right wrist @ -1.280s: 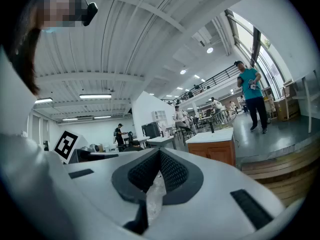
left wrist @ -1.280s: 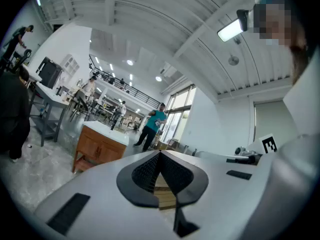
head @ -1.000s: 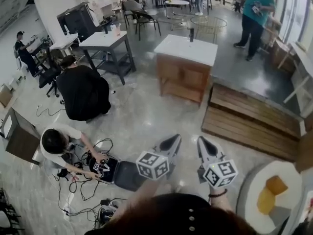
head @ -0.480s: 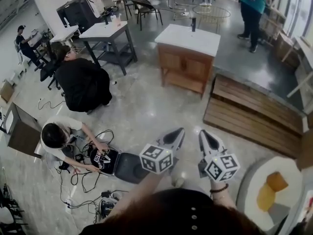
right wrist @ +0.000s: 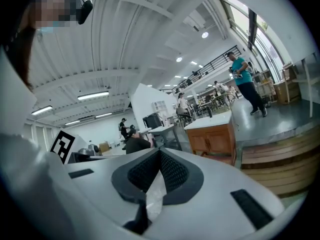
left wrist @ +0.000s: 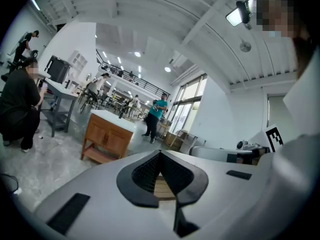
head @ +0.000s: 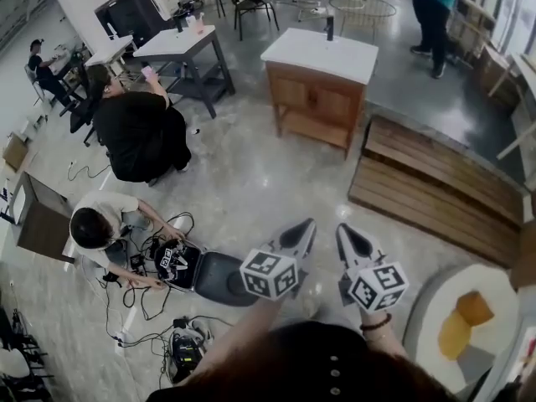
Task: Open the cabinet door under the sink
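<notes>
1. Head view: left claw (head: pixel 303 227) and right claw (head: pixel 344 231) side by side, both fully shut, holding nothing. Target sink cabinet (head: pixel 315 99) well ahead of both tips, doors closed.
2. Left gripper view: jaws together, empty; sink cabinet (left wrist: pixel 107 137) ahead, left of tip.
3. Right gripper view: jaws together, empty; sink cabinet (right wrist: pixel 214 140) ahead-right. Handles too small to tell.
4. Judged step: approach. Next: close in, open one claw, hook a door's edge.

Bright, even light comes from tall glass windows (left wrist: pixel 187 101) and long white ceiling strip lights (right wrist: pixel 92 95). The polished grey stone floor (head: pixel 251 199) gleams faintly. Both gripper views bulge, darkening at the corners.
</notes>
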Demonstrator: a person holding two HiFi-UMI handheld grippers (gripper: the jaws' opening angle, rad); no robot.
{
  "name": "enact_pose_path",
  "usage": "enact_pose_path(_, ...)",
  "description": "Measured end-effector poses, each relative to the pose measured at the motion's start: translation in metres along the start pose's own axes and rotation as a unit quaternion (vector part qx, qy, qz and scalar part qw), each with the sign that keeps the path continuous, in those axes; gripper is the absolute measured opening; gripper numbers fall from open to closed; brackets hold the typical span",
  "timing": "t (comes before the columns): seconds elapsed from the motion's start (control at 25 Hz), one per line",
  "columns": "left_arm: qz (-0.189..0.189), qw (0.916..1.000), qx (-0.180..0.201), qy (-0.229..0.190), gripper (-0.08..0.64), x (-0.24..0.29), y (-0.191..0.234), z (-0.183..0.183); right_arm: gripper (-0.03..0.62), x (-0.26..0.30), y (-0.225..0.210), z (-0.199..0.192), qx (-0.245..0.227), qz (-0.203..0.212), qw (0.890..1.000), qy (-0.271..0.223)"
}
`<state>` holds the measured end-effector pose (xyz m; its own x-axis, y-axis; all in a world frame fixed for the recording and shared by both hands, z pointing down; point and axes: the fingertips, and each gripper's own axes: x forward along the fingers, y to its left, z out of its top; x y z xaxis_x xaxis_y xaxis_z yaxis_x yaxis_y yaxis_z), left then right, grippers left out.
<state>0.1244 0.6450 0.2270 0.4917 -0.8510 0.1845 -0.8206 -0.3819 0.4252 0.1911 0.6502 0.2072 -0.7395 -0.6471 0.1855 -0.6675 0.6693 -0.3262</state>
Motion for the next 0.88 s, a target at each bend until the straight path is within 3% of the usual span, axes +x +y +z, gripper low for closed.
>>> enact_pose_path(0.16, 0.008, 0.9998, -0.002, 0.015, 0.009, 0.016, 0.007, -0.007, 0.006, 0.008, -0.02, -0.006, 0.015, -0.01, 1.0, 0.009)
enact_pose_path(0.44, -0.004, 0.9998, -0.006, 0.017, 0.009, 0.049, 0.05, 0.013, 0.006, 0.069, -0.038, -0.001, 0.02, -0.01, 1.0, 0.013)
enact_pose_path(0.88, -0.032, 0.9992, 0.023, -0.006, 0.009, 0.103, 0.17, 0.116, 0.006, 0.226, -0.046, 0.06, -0.006, 0.0, 1.0, -0.002)
